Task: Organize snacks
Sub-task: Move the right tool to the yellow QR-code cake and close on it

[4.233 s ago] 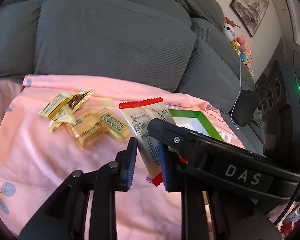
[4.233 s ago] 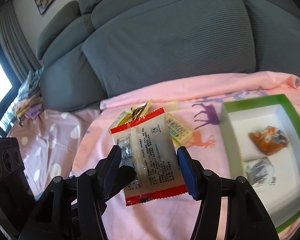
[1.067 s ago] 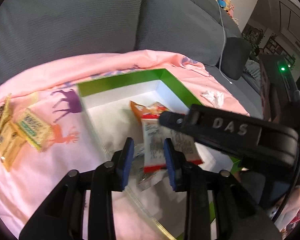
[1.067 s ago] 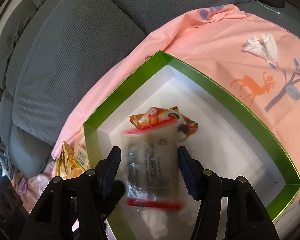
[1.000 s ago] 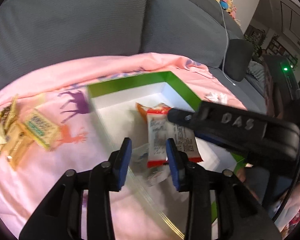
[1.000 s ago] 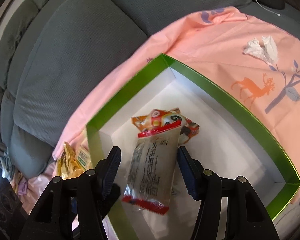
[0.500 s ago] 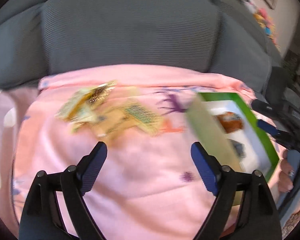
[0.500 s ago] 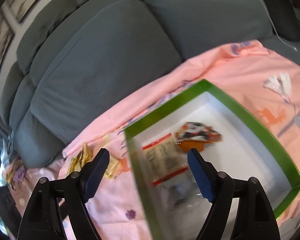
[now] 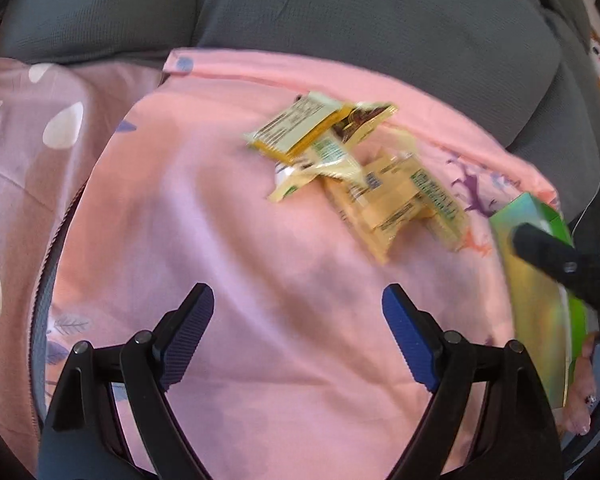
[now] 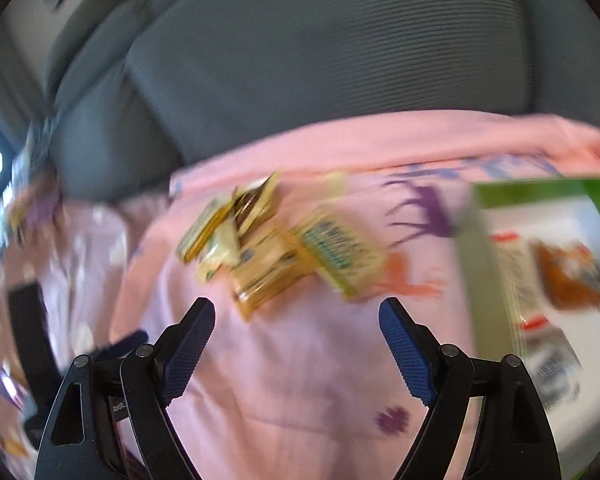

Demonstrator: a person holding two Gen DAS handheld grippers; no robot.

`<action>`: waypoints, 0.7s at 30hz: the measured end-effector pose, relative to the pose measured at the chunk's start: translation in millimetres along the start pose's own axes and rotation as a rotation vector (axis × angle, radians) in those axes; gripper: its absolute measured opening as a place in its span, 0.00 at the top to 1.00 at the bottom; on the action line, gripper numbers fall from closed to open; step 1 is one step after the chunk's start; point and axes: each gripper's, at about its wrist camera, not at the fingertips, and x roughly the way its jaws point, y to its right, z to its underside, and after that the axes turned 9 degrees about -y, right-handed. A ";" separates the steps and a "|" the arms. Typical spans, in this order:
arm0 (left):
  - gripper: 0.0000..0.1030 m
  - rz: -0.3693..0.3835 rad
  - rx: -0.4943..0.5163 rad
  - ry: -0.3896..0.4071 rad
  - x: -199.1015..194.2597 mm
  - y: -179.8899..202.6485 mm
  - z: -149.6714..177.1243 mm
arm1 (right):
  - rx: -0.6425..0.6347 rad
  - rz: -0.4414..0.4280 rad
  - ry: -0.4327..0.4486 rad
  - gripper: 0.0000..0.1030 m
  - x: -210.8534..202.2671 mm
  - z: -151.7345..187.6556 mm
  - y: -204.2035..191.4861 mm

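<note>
Left wrist view: left gripper point(image 9: 298, 312) spread wide, nothing between the blue pads point(image 9: 190, 322), only bare pink sheet point(image 9: 228, 240) under them. Jaws just opened, now empty. Pile of yellow snacks point(image 9: 356, 164) lying on the sheet beyond the fingertips, up and a little to the right, well apart from both pads. Green box point(image 9: 540, 280) at the right edge, seen mostly by its outer wall, with a black bar of the other tool point(image 9: 560, 266) crossing in front of it. Part of a hand point(image 9: 582, 392) visible low at the right edge, beside the box. Grey sofa point(image 9: 380, 12) behind the sheet.

Right wrist view, blurred: right gripper point(image 10: 296, 320) also spread wide, jaws just opened further, nothing gripped, only pink sheet between the pads point(image 10: 404, 354). Same snacks point(image 10: 276, 248) just beyond the left fingertip, up and slightly left of the middle of the gap, not touching any pad. Box point(image 10: 540, 194) to the right of the right finger, open side visible, white inside. In it a red-edged packet point(image 10: 516, 276), an orange packet point(image 10: 572, 276) beside it, and one more pale packet point(image 10: 552, 364) nearer to the camera, too blurred to tell more. Purple deer print point(image 10: 424, 208) on the sheet between snacks and box.
</note>
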 end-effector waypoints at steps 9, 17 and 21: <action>0.16 -0.009 -0.159 0.018 -12.6 -46.0 -9.4 | -0.193 0.111 -0.148 0.18 78.5 -47.6 -39.9; 0.16 -0.013 -0.159 0.035 -18.0 -50.1 -9.5 | -0.328 0.236 -0.144 0.17 118.9 -45.3 -56.0; 0.16 -0.018 -0.159 0.052 -18.5 -51.3 -10.3 | -0.357 0.216 -0.133 0.32 116.2 -40.9 -61.3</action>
